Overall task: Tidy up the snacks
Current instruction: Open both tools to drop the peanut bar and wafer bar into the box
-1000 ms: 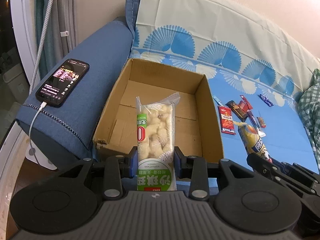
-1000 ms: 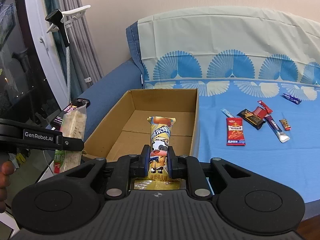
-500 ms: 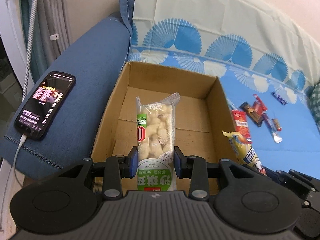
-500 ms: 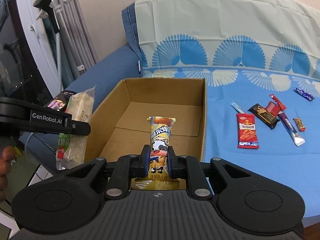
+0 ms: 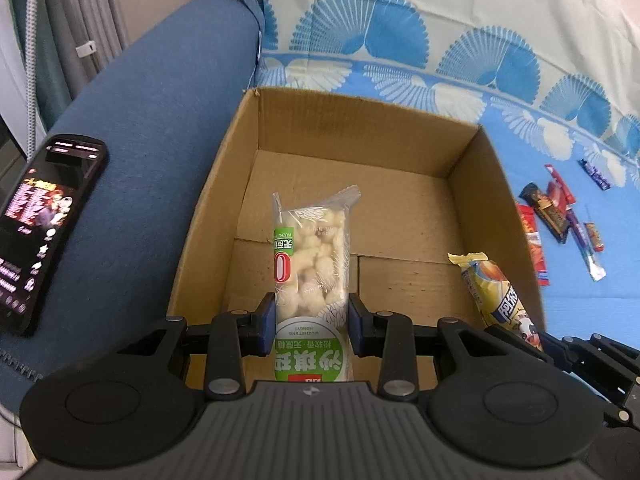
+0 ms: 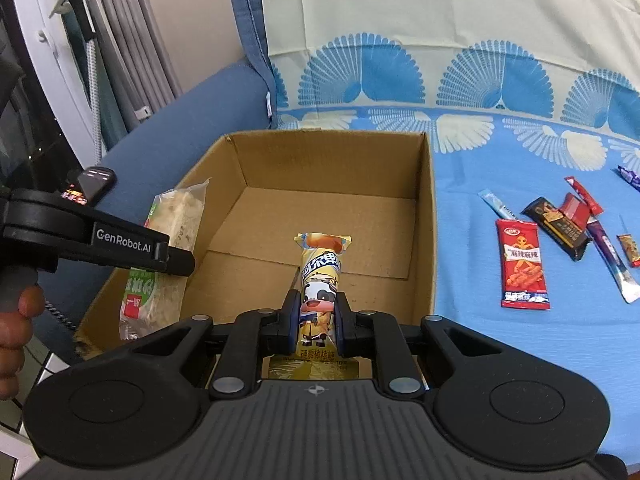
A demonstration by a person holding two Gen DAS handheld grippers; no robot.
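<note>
Both hand-held grippers are clamped on snacks above the near part of an open cardboard box (image 5: 472,152). Left hand-held gripper (image 5: 311,330) has its blue pads pressed on either side of a clear pack of pale puffed pieces with a green label (image 5: 310,264), which stands upright between the jaws over the left half of the box. Right hand-held gripper (image 6: 318,322) has its pads drawn close together on a slim yellow stick with a cartoon cow (image 6: 320,280), held over the right half of the box.

A sofa (image 5: 160,128) of dark blue cloth carries everything, with a light blue sheet with fan shapes (image 6: 500,152) spread over its seat and back. The box sits on the seat against the left armrest, and what shows of its floor is bare. A phone (image 5: 44,232) with a lit screen lies on the armrest, left of the box.

On the sheet to the right of the box, well apart from it, lies a loose cluster of small snacks: a red packet (image 6: 522,264) nearest, a dark bar (image 6: 558,226) and a small red wrapper (image 6: 576,208) overlapping it just beyond, a purple stick (image 6: 610,256), a pale blue stick (image 6: 496,204), and a tiny brown piece (image 6: 630,250) whose print is too small to read.

A person's fingers (image 6: 18,320) wrap the left handle at the near left edge.
</note>
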